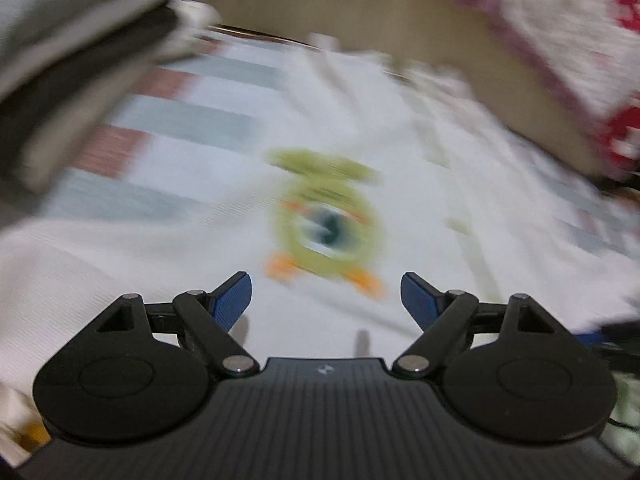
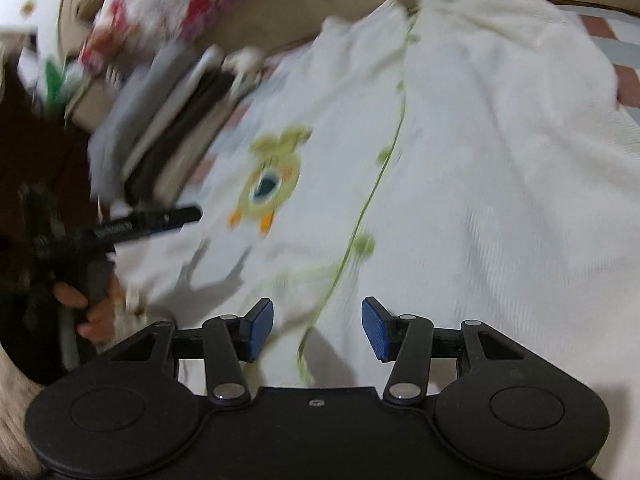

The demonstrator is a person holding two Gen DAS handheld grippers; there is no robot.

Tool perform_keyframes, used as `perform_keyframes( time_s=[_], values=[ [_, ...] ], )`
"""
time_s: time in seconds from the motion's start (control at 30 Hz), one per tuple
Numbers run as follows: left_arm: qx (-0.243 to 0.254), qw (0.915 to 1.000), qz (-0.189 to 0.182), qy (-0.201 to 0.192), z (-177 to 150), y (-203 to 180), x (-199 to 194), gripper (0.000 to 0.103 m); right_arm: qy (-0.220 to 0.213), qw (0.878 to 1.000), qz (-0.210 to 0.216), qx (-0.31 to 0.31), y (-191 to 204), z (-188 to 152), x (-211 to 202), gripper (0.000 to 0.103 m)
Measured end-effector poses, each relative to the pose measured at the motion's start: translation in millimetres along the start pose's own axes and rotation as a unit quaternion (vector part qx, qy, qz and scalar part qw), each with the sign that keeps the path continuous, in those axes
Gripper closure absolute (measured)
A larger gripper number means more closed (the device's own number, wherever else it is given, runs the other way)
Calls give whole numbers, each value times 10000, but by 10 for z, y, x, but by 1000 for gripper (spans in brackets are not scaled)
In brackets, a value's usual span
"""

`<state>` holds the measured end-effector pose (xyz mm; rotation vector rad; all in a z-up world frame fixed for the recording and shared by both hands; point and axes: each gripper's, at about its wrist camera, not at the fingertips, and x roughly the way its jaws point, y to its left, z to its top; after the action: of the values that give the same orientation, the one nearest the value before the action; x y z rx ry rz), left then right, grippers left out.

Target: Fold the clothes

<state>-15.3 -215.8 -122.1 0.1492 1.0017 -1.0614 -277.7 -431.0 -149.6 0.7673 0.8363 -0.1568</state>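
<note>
The white garment (image 2: 460, 152) lies spread and creased over a striped sheet (image 1: 188, 116), filling most of both wrist views. Its fabric is a fine ribbed knit. A thin green trim line (image 2: 376, 188) runs down the front opening, with small round green spots beside it that may be buttons. To the left of that line sits a printed motif (image 2: 268, 180): a yellow-green rounded figure with a dark centre and two orange feet. In the left wrist view the same motif (image 1: 328, 220) appears heavily smeared.

The left tongs (image 1: 326, 300) stand wide open above the garment, just below the motif, with nothing between the blue pads (image 1: 234, 300). The right tongs (image 2: 318, 328) are also open, jaws partly spread, over the lower front where the green trim passes; no cloth is pinched between the pads (image 2: 260, 330).

In the right wrist view the left tongs (image 2: 156, 218) enter from the left edge, carried by a hand (image 2: 92, 312) that is partly cut off.

A stack of folded grey and dark items (image 2: 168, 120) lies at the garment's left side; motion blur prevents identifying them. A white cloth with red pattern (image 1: 580, 32) lies beyond, also blurred. The garment's sleeves and hem cannot be made out.
</note>
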Motion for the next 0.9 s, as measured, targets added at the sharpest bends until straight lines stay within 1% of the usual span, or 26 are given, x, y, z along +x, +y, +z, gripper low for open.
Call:
perform_keyframes(
  time_s=[0.03,0.13,0.2,0.23,0.27,0.33,0.4,0.43,0.47,0.5,0.53,0.57,0.63,0.7,0.77,0.83,0.9],
  values=[
    [97,9998,-186,54,-82,-133,-49,20,40,9997,-153,-184,51,-36,-22,48],
    [555,9973,-374,286,-316,-549,-128,20,213,9956,-544,-737,188,-139,-65,45],
    [861,9942,-478,444,-466,-774,-112,20,325,9896,-748,-1185,301,-229,-47,45],
    [997,9922,-531,520,-539,-876,-95,19,325,9858,-851,-1413,330,-245,-52,43],
    [1087,9909,-513,602,-602,-954,-61,19,232,9803,-979,-1701,370,-298,-23,41],
    [1155,9900,-278,763,-700,-1042,57,19,43,9660,-1231,-2272,450,-406,35,40],
    [1305,9878,-14,847,-776,-1096,173,20,23,9494,-1475,-2771,476,-461,153,41],
    [1419,9861,111,857,-820,-1109,200,37,-23,9427,-1541,-2959,474,-477,185,42],
    [1583,9832,176,887,-866,-1130,213,67,-125,9394,-1532,-3063,469,-490,189,44],
    [1699,9812,150,900,-891,-1149,181,95,-226,9406,-1448,-3064,457,-491,165,59],
    [1664,9822,109,860,-883,-1152,115,95,-326,9416,-1362,-3064,444,-491,140,88],
    [1629,9832,67,820,-874,-1155,49,95,-378,9443,-1256,-3017,432,-472,109,99],
    [1523,9861,-74,659,-797,-1129,-119,95,-512,9558,-1036,-2704,382,-415,37,97],
    [1526,9866,-205,532,-721,-1131,-286,96,-650,9620,-816,-2523,357,-378,-80,97],
    [1677,9840,-368,470,-681,-1176,-466,96,-704,9702,-412,-2282,361,-342,-217,96],
    [1834,9805,-540,448,-661,-1226,-620,96,-663,9725,-134,-2228,398,-347,-316,96],
    [1983,9753,-748,621,-730,-1292,-644,96,-621,9740,144,-2174,435,-352,-415,95]
  ],
)
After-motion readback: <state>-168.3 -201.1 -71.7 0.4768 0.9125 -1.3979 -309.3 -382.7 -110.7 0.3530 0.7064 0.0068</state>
